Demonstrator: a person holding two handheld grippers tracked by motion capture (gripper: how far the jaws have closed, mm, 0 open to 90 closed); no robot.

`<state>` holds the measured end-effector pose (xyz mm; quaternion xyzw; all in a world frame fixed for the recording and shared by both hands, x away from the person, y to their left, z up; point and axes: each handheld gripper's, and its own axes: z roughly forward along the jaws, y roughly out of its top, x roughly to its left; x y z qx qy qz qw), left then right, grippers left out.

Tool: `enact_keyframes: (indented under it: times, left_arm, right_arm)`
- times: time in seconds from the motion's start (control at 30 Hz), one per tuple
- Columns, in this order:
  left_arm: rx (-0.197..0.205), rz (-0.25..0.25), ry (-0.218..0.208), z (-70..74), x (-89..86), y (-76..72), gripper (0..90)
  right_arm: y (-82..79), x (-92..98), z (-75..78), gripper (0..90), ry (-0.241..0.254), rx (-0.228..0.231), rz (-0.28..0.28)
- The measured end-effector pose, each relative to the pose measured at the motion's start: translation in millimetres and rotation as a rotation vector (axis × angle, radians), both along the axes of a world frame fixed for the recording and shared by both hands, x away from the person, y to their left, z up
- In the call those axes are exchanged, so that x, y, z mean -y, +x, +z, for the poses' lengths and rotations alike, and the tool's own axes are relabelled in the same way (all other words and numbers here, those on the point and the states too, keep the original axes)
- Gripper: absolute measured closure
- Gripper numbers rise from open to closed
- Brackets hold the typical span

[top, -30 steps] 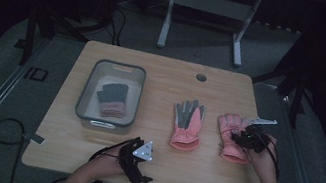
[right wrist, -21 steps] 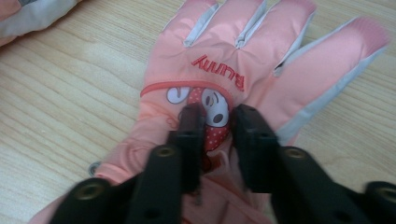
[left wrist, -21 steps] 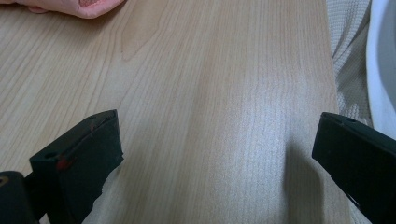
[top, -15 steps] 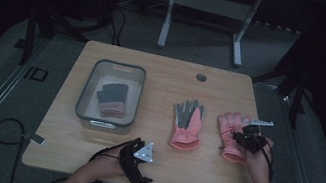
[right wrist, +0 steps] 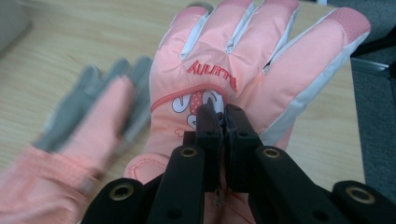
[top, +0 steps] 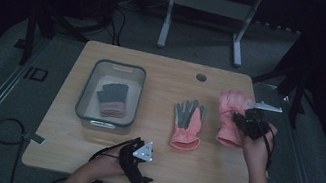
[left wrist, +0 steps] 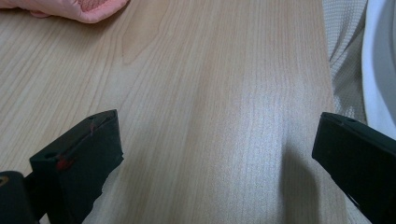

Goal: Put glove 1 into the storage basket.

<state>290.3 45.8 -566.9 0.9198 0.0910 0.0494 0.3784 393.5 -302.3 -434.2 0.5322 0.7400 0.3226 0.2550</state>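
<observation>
We saw the right gripper pinching the back of the pink glove lying at the table's right side. The left gripper rested near the front edge, jaws spread wide over bare wood.

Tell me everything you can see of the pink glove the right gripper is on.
The pink glove lies flat at the table's right side, fingers away from the person. Padded pink fabric, white strips between fingers, red lettering and a cartoon print on its back. The right gripper is shut, pinching that printed fabric.
</observation>
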Motion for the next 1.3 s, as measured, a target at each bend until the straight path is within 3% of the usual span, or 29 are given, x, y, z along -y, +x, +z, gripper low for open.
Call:
enact_keyframes:
  times: [0.13,0.33,0.53,0.67,0.9,1.0,1.03,1.2,1.3]
  left_arm:
    - [0.001,-0.002,0.002,-0.2,0.0,0.2,1.2]
    - [-0.001,-0.005,-0.004,0.5,0.0,-1.2,1.1]
    - [-0.007,-0.008,-0.008,0.3,0.3,-0.4,1.2]
    - [-0.003,-0.017,-0.005,0.6,2.2,-2.7,1.1]
    - [-0.004,-0.017,-0.005,-0.1,2.2,-2.0,1.1]
    - [-0.007,-0.013,-0.006,1.0,2.5,-2.2,1.1]
    - [-0.008,-0.015,-0.009,1.7,2.6,-2.5,1.1]
    - [-0.008,-0.017,-0.007,1.1,2.5,-2.0,1.2]
    - [-0.007,-0.017,-0.009,1.4,2.3,-2.2,1.2]
  right_arm:
    - [-3.1,-24.6,14.3,86.0,0.028,0.012,-0.014]
    - [-8.0,-65.6,22.4,86.0,-0.045,0.044,-0.002]
    - [-9.8,-99.8,21.6,85.8,0.000,0.026,0.031]
    - [-8.1,-116.1,11.9,85.8,-0.004,0.017,0.030]
    - [-5.0,-124.8,-4.7,85.8,-0.012,-0.023,0.026]
    - [0.3,-131.5,-20.8,85.6,-0.026,-0.055,0.023]
    - [2.3,-132.6,-25.6,85.6,-0.044,-0.062,0.020]
    - [8.3,-129.4,-47.5,85.3,-0.033,-0.118,0.016]
    - [8.8,-127.7,-51.2,85.3,-0.025,-0.126,0.026]
